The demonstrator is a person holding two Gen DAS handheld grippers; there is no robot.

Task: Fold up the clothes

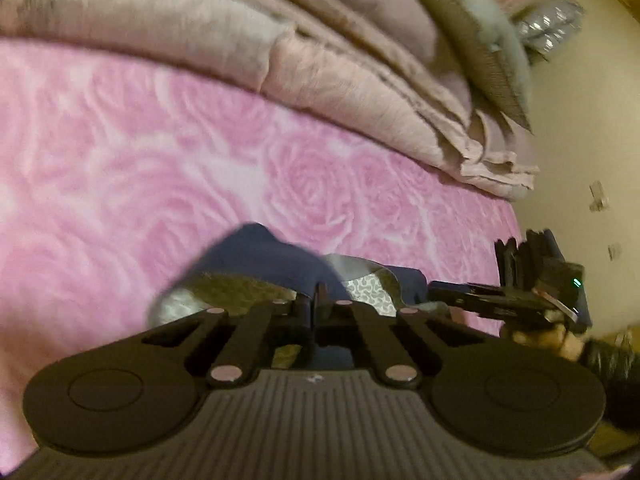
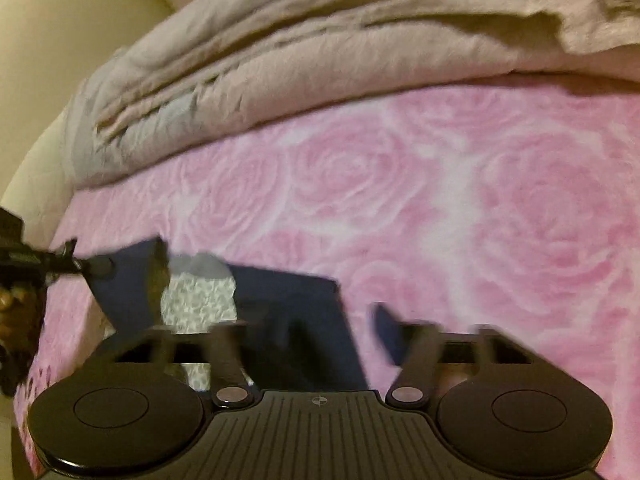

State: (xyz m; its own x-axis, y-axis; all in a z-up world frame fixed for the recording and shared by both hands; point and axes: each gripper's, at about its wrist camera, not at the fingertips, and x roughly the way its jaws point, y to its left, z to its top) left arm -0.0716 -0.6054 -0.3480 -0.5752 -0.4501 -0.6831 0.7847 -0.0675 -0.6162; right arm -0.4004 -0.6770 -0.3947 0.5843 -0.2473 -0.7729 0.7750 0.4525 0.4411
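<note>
Navy garment with grey patterned lining (image 1: 276, 264) on pink rose-print bed sheet (image 1: 120, 168). Left tongs (image 1: 319, 304) pinched together on its edge. Right tongs (image 2: 332, 344) apart, blurred, over navy cloth. Beige crumpled blanket (image 2: 320, 64) behind.

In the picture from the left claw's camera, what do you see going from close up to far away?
Left claw → dark blue garment → pink rose bedsheet → folded beige blanket.
</note>
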